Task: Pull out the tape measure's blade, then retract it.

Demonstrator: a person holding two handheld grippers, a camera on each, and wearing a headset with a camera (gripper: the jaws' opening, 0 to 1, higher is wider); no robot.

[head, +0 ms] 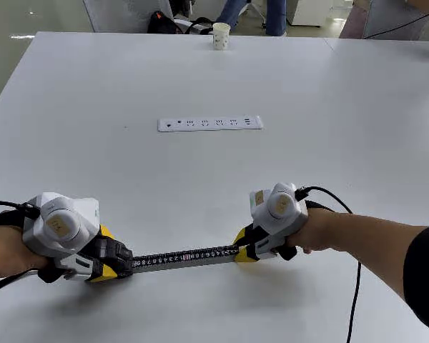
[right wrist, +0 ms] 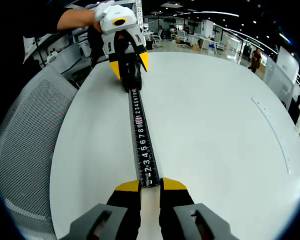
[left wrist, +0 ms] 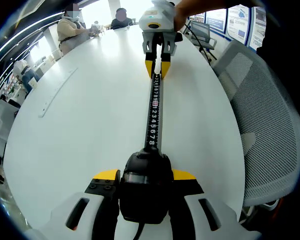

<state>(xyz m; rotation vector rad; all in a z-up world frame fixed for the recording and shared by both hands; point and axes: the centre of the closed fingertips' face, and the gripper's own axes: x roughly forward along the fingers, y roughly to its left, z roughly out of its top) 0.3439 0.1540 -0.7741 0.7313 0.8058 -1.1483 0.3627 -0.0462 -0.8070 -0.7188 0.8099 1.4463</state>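
Black tape measure case (left wrist: 145,195) is being clamped by the left gripper (left wrist: 145,175); the right gripper (right wrist: 150,187) is pinching the end of the extended blade (right wrist: 141,135) over the white table (right wrist: 215,125).

From up at the person's head, the head view looks forward and down across the white counter (head: 200,78), with the near edge close under it and a paper cup (head: 221,36) at the far edge. The left gripper view rides low, tight behind the left hand-held gripper (head: 111,263) and the tape measure case (left wrist: 144,185) in its jaws, and faces along the drawn blade (head: 186,257) toward the right hand-held gripper (head: 244,251). The right gripper view faces back the other way along it. All three share the blade and the power strip (head: 209,123) lying beyond it.
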